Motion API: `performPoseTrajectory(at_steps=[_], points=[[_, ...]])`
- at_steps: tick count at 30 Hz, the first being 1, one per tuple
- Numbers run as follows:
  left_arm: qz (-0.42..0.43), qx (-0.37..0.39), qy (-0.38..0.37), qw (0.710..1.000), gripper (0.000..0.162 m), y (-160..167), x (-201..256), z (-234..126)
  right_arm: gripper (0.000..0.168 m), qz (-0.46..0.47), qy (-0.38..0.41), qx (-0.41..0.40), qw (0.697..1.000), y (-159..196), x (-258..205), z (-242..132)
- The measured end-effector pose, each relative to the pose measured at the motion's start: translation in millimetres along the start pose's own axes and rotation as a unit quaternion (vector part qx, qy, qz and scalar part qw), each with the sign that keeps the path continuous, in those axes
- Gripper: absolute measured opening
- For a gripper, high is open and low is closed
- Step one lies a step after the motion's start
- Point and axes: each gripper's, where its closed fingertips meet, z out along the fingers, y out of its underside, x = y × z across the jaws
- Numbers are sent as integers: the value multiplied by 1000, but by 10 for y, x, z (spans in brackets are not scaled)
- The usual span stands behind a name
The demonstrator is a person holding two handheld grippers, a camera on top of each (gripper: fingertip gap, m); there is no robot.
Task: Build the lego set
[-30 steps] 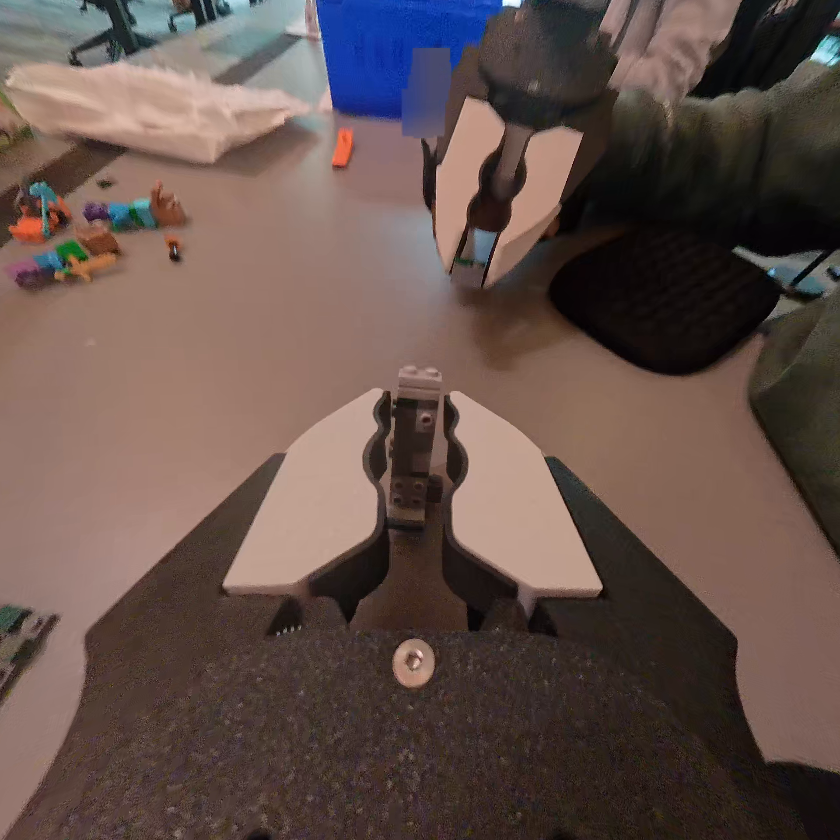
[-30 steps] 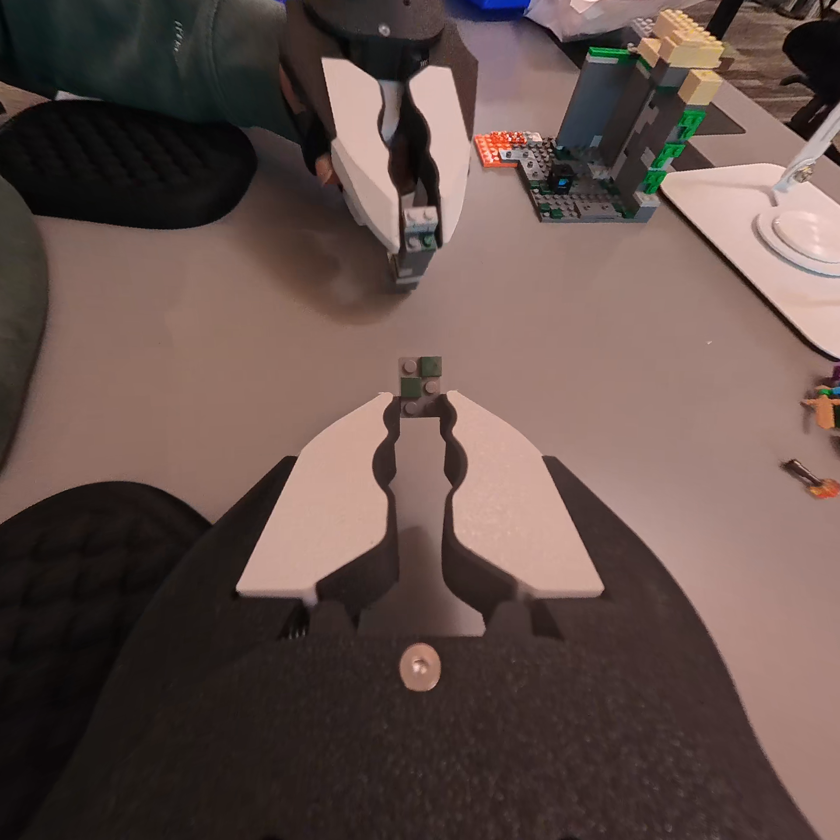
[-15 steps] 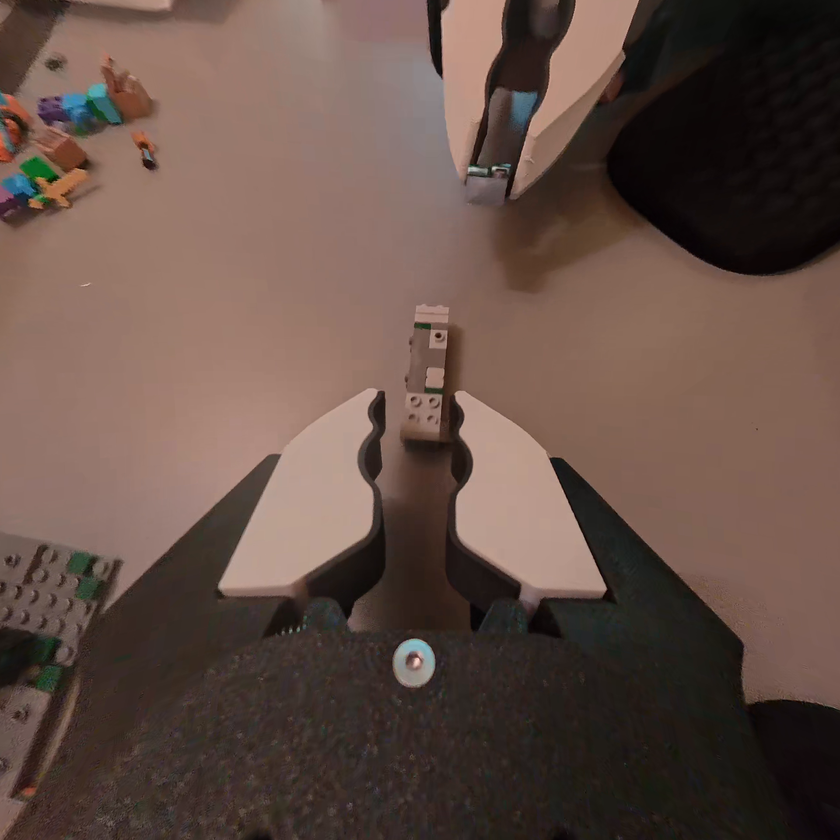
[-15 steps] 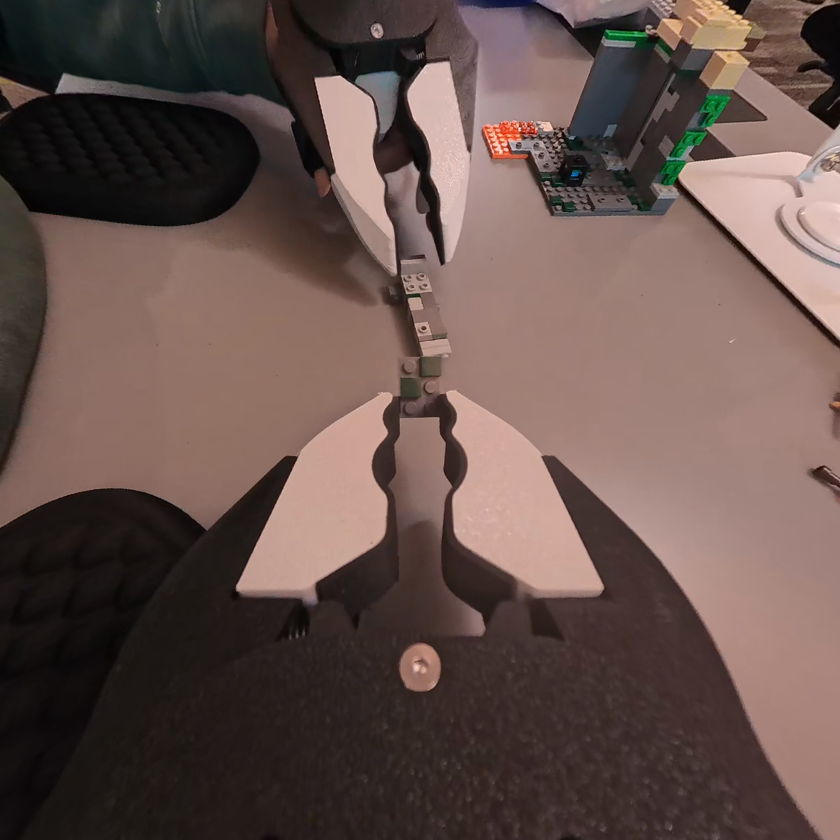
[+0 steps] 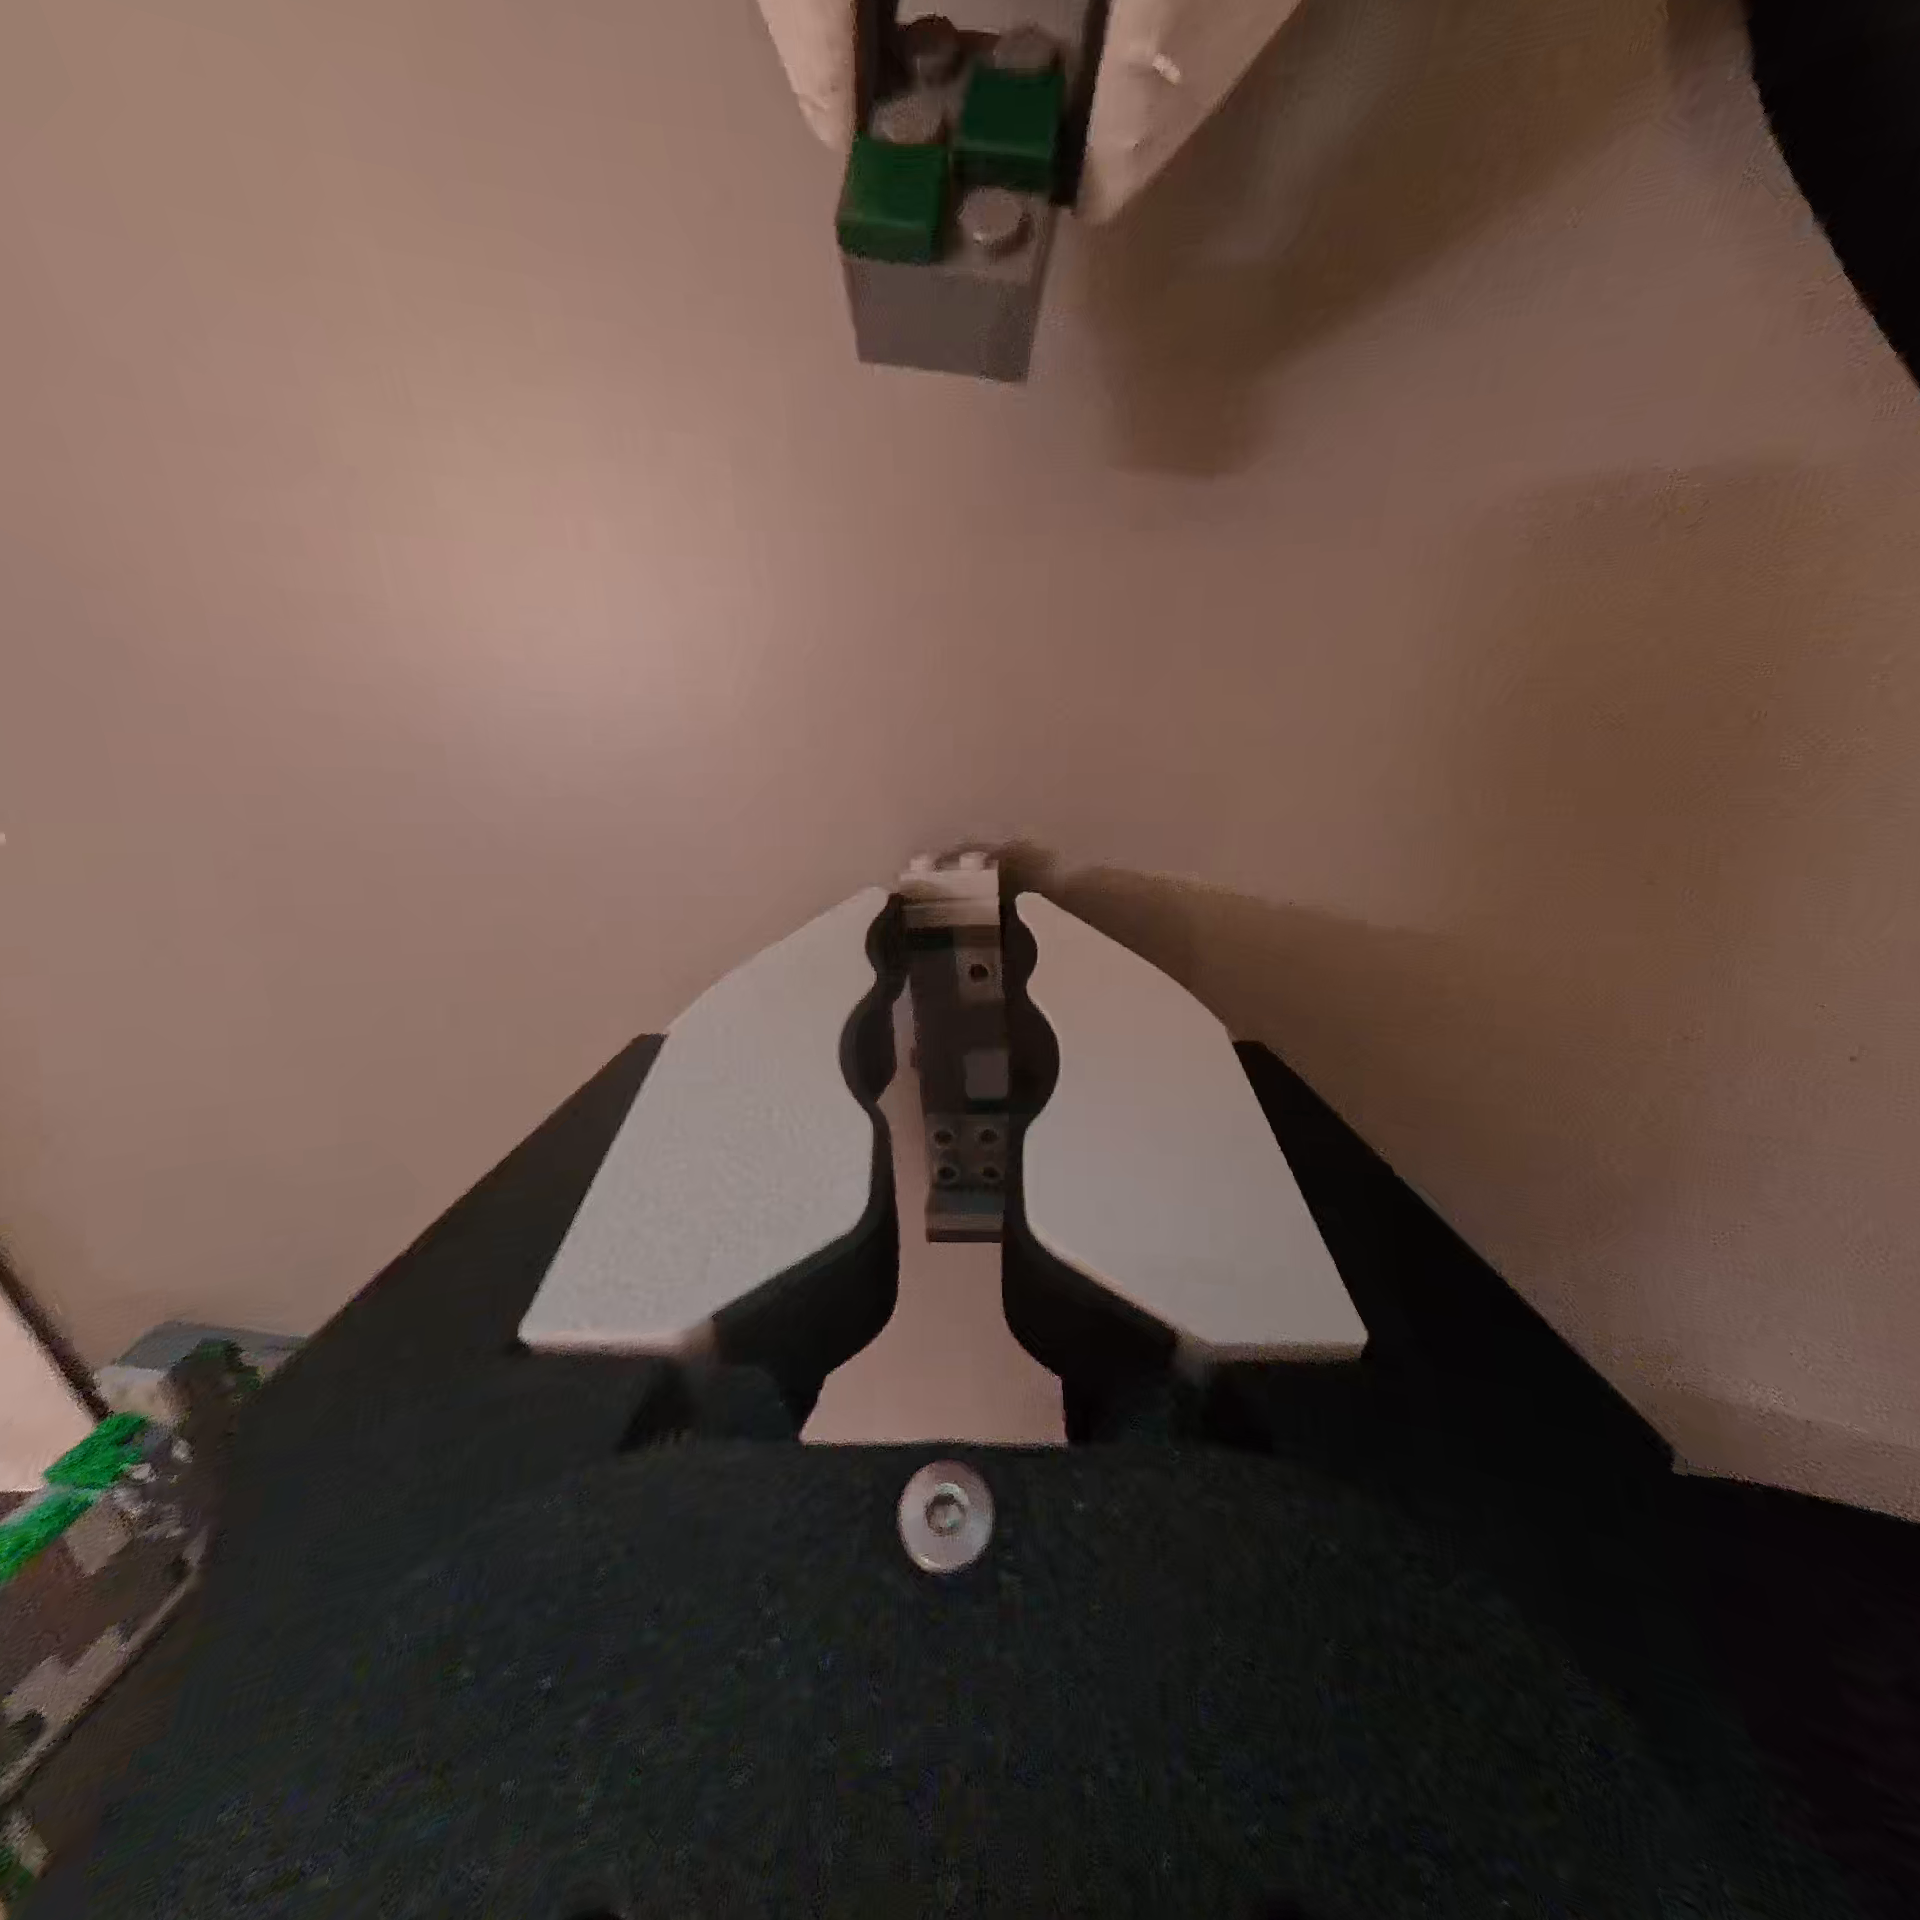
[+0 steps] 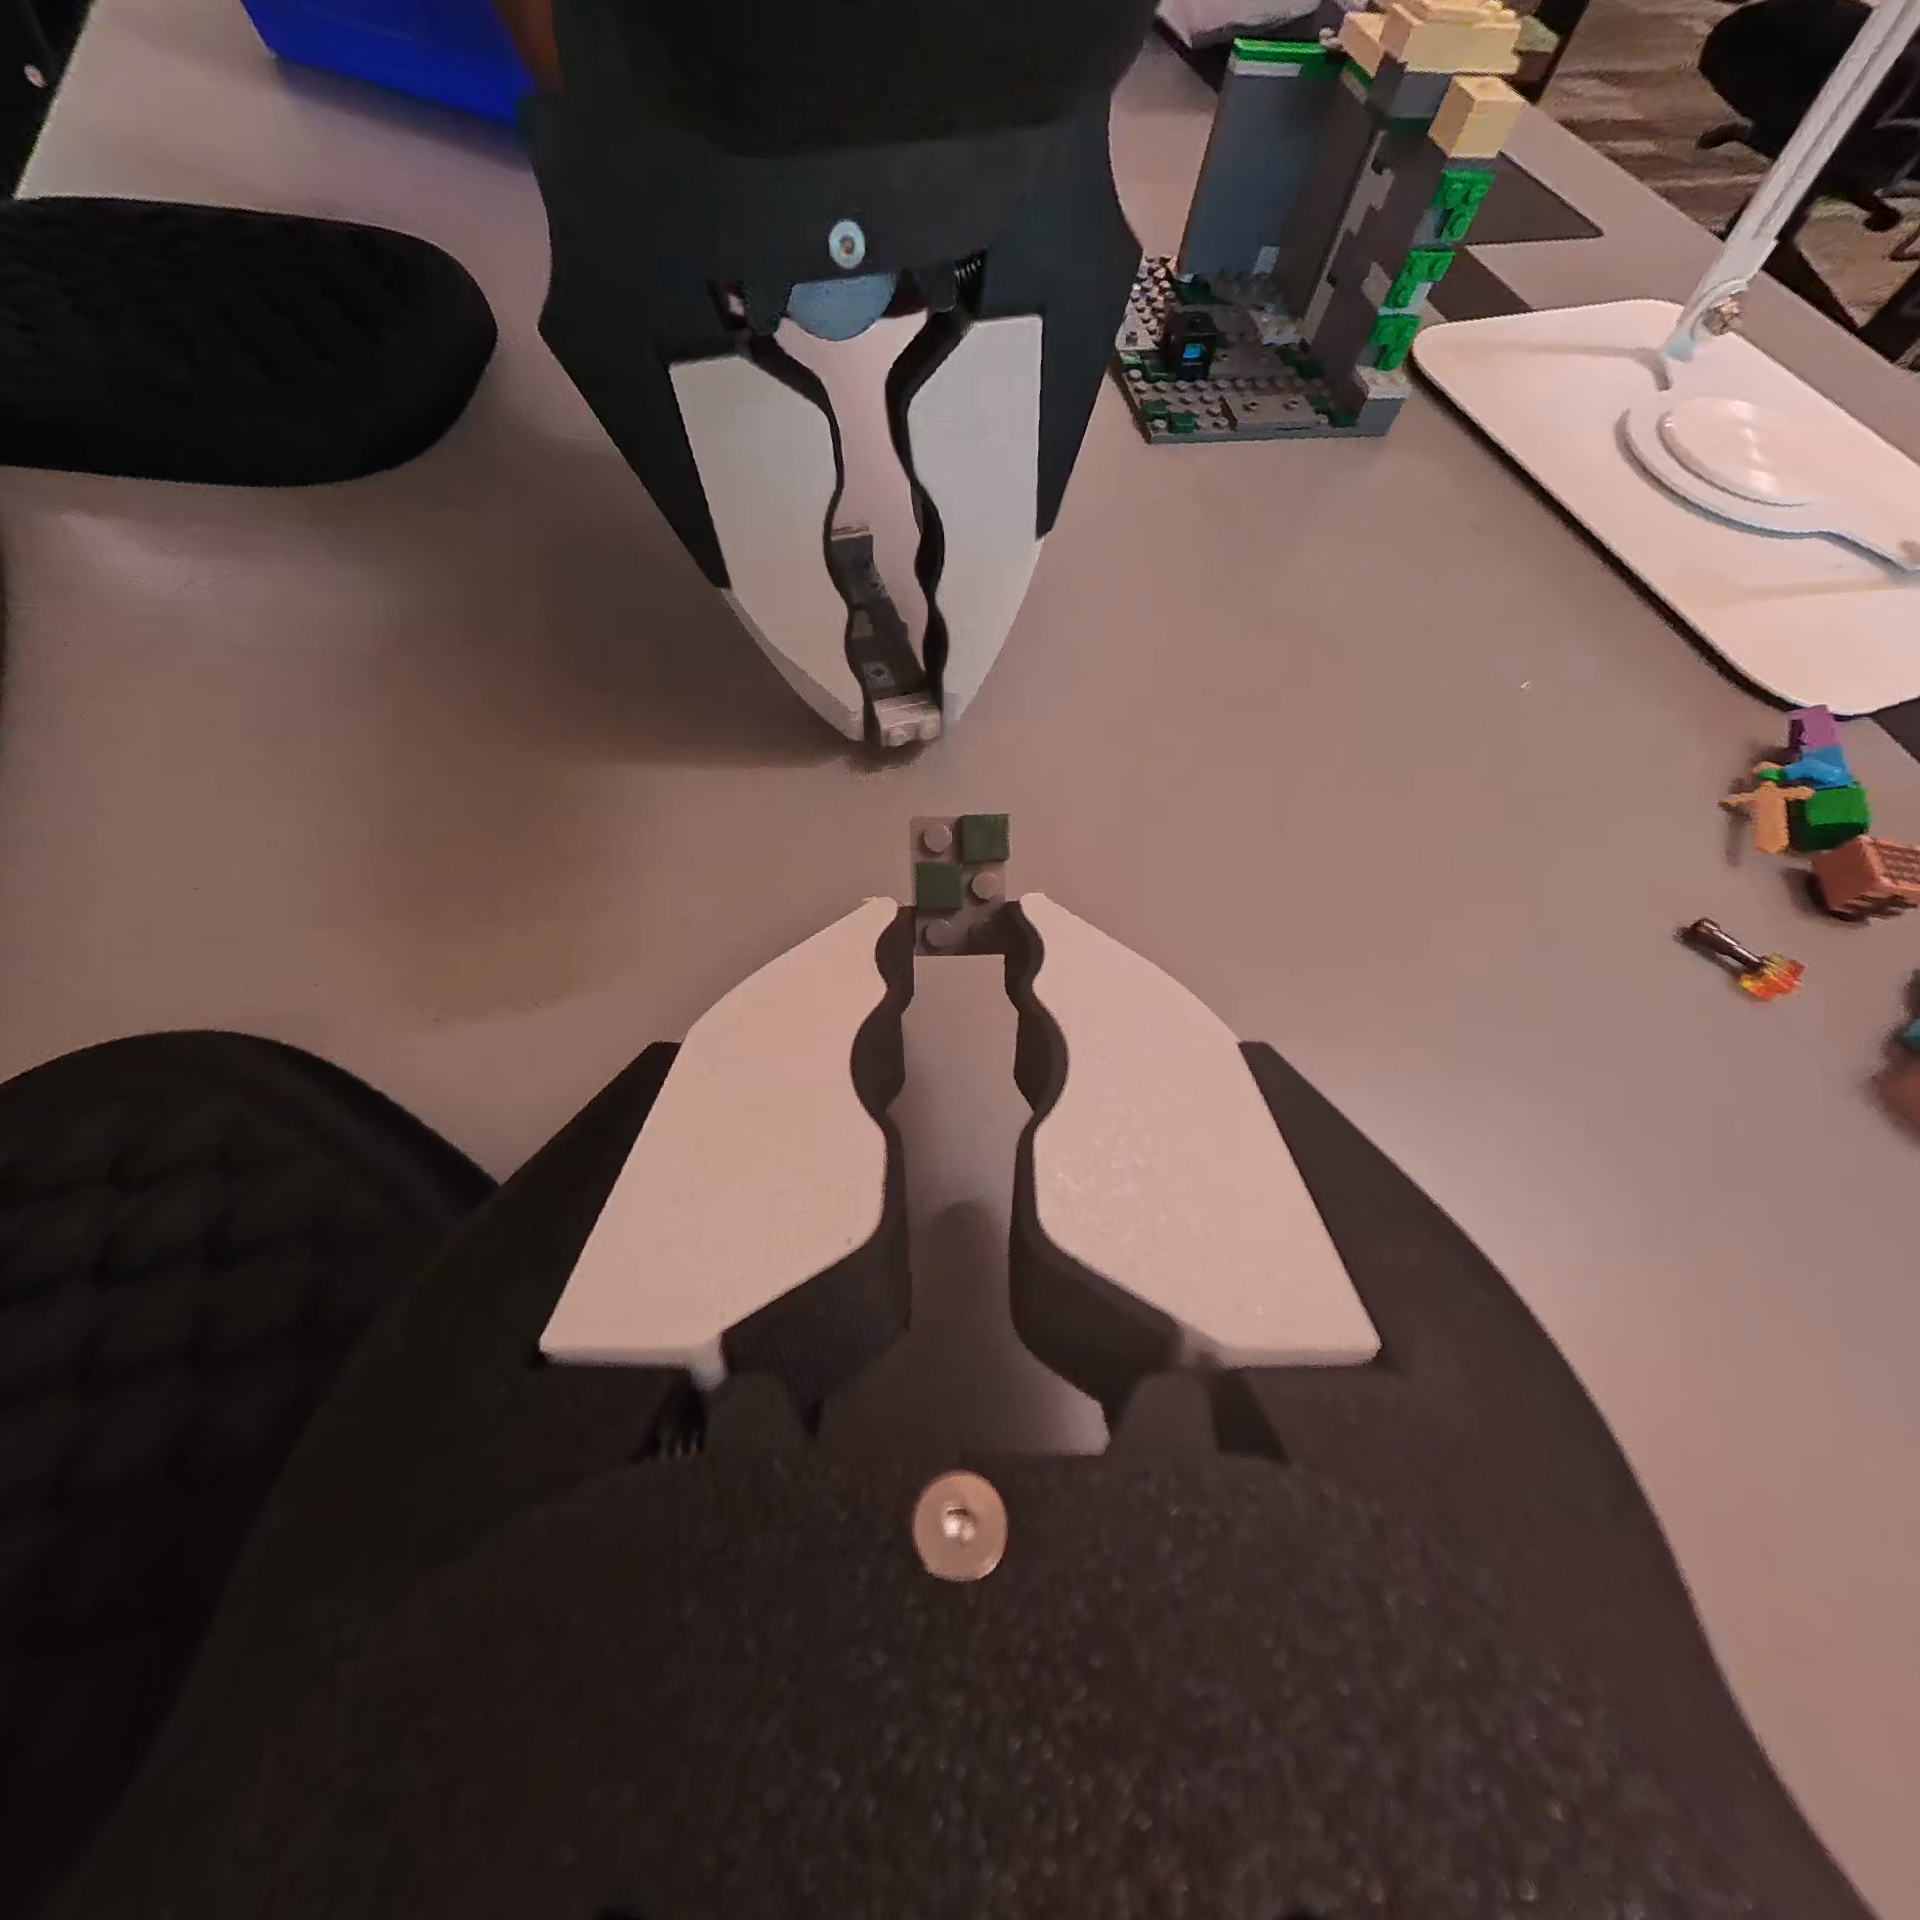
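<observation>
The left gripper (image 5: pixel 951 904) is clamping a grey brick column (image 5: pixel 961 1070) lengthwise between its fingers, the column's long axis running along them and its pale studded end pointing at the right gripper (image 6: pixel 958 909). That one is pinching a small grey block with green tiles (image 6: pixel 961 883), studs upward, just short of the column's tip above the grey table (image 6: pixel 1351 727).

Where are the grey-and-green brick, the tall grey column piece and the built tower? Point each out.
grey-and-green brick (image 6: pixel 961 881): right wrist view, studded top.
tall grey column piece (image 5: pixel 962 1081): left wrist view, middle.
built tower (image 6: pixel 1340 223): right wrist view, grey wall.
</observation>
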Motion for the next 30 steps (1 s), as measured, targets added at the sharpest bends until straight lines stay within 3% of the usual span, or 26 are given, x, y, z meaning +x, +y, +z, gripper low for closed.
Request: performPoseTrajectory(at_steps=[3, 6, 10, 13, 16, 24, 30], points=[[-2, 45, -17, 999, 16, -112, -51, -103, 16, -6, 4, -5, 1000, 20, 12, -19], [-39, 174, -14, 984, 16, -304, -119, -331, 16, -11, 6, -8, 1000, 28, 6, -26], [-111, 397, -5, 911, 16, -405, -222, -685, 16, -10, 5, -3, 1000, 4, 2, -31], [-164, 498, 13, 852, 16, -258, -261, -792, 16, -4, 2, -2, 1000, 14, -1, -10], [-188, 517, 26, 835, 16, -60, -225, -725, 16, 1, -1, -2, 1000, 28, -4, 19], [-143, 474, 16, 869, 16, 314, 16, -601, 16, 3, -7, -1, 1000, 39, -21, 58], [-132, 468, 34, 873, 16, 485, 118, -624, 16, 0, -9, -4, 1000, 49, -39, 73]])
